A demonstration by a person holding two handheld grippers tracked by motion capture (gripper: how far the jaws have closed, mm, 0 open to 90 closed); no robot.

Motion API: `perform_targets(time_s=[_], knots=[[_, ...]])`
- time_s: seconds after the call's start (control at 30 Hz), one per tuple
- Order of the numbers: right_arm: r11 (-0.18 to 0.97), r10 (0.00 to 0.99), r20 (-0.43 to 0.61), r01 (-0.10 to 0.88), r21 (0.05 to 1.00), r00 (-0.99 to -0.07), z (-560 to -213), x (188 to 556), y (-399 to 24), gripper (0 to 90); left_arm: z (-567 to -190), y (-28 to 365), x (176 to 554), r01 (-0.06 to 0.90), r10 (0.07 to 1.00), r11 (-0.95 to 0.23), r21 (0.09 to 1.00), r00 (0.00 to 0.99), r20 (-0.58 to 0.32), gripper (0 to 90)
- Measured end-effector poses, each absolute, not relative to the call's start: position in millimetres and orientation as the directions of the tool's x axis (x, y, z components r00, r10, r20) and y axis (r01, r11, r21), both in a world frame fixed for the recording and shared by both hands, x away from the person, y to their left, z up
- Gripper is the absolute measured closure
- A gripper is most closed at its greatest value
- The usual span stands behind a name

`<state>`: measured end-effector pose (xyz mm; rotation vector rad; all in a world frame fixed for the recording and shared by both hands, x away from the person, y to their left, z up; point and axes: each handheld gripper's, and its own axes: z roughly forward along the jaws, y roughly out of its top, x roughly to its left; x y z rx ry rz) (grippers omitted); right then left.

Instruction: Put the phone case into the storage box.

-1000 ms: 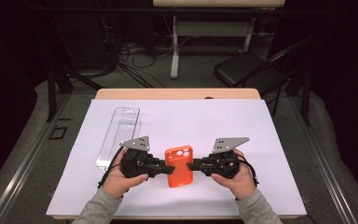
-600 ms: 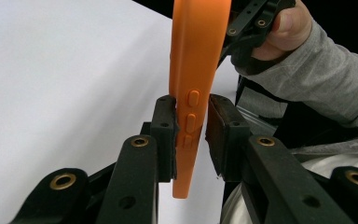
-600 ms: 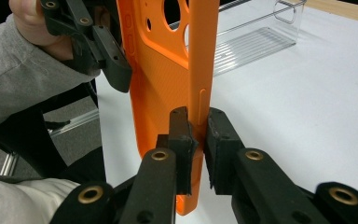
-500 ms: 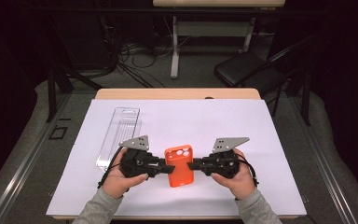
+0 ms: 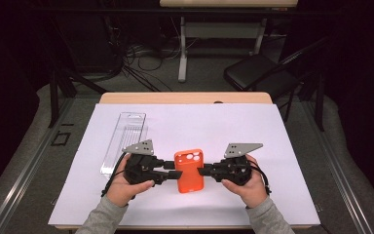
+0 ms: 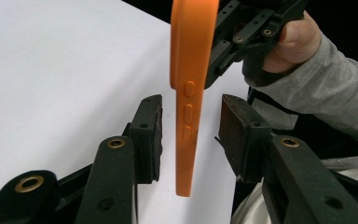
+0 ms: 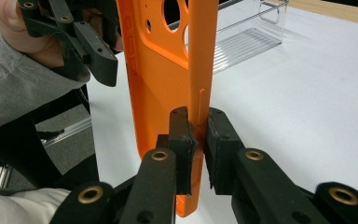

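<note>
Pinched by the right gripper (image 7: pixel 198 140), the orange phone case (image 5: pixel 189 170) is straddled by the spread left gripper (image 6: pixel 189 135); closing squarely on the edge is advised.

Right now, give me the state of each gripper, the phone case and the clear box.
Left gripper: open, jaws either side of the case edge, not touching.
Right gripper: shut on the case's side edge.
Orange phone case: empty, held by the right gripper; whether it is off the white sheet I cannot tell.
Clear plastic box: lying flat on the sheet, untouched.
</note>
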<state>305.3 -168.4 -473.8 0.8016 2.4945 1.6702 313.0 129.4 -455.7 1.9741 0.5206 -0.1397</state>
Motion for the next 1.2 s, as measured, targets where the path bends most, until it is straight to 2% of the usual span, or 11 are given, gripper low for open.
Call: perform_targets(time_s=[0.63,1.2], knots=[[0.226,0.502,0.284,0.441,0.868,-0.817,-471.2,305.5,-173.9,81.9,-453.1,137.8,316.9,0.43,0.396,-0.315,0.846,0.87,-0.295,46.5],[0.194,0.57,0.277,0.454,0.869,-0.773,-469.1,304.3,-177.0,81.9,-445.2,144.0,314.2,0.367,0.489,-0.302,0.88,0.852,-0.187,45.9]])
